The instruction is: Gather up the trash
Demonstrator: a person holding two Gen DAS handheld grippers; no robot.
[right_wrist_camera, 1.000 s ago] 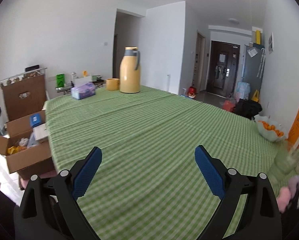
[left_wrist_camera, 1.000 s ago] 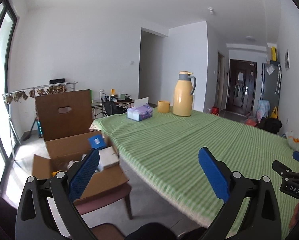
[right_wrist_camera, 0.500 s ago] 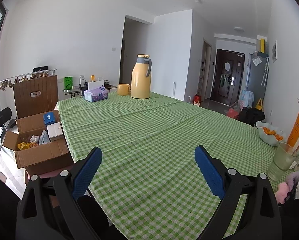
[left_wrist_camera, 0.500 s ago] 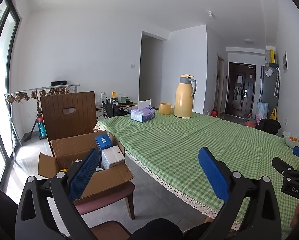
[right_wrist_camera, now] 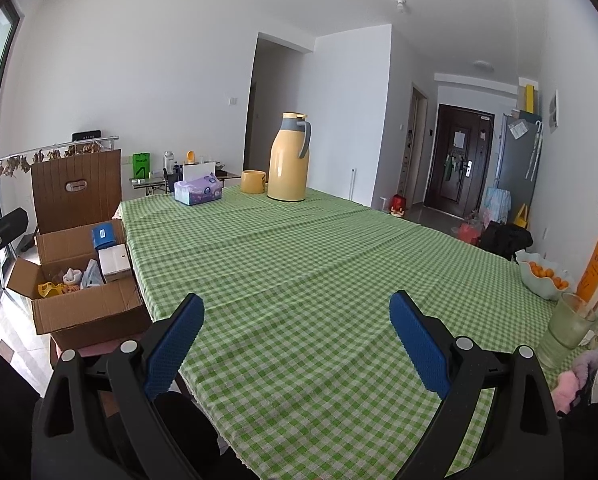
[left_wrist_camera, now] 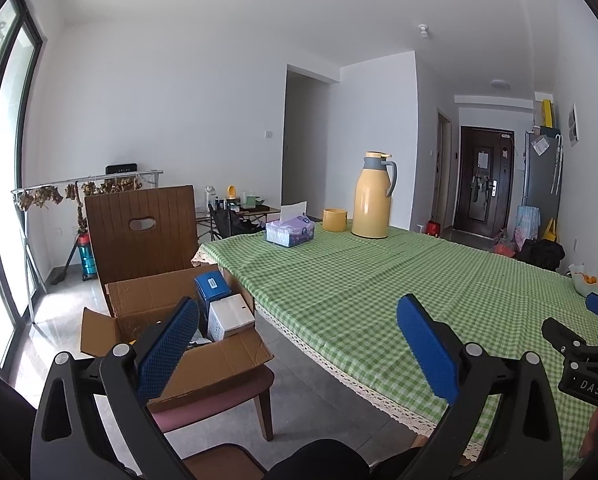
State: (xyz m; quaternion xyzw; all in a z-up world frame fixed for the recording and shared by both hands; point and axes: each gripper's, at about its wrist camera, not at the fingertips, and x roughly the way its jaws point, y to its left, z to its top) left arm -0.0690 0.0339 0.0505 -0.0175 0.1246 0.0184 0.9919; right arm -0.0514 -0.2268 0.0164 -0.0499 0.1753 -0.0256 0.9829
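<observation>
1. The left gripper (left_wrist_camera: 299, 344) hangs low over the near table edge with its blue pads wide apart and nothing between them; it has drawn back from a second ago, so floor and the lace hem of the cloth now show below it.
2. The right gripper (right_wrist_camera: 295, 344) is likewise spread and empty — it too has pulled back, and the near edge of the green checked tablecloth (right_wrist_camera: 319, 272) now shows under it.
3. The cardboard box (right_wrist_camera: 79, 308) stands open on a chair seat just beside the table's left edge, holding a blue carton (right_wrist_camera: 103, 236), a white carton (right_wrist_camera: 115, 266) and crumpled scraps; it has not moved.
4. At the right edge stand a glass (right_wrist_camera: 571, 320) and a bowl of oranges (right_wrist_camera: 543, 276).
5. Far along the table — unchanged — are a tissue box (left_wrist_camera: 290, 231), a yellow cup (left_wrist_camera: 334, 219) and a yellow thermos jug (left_wrist_camera: 373, 196).
</observation>
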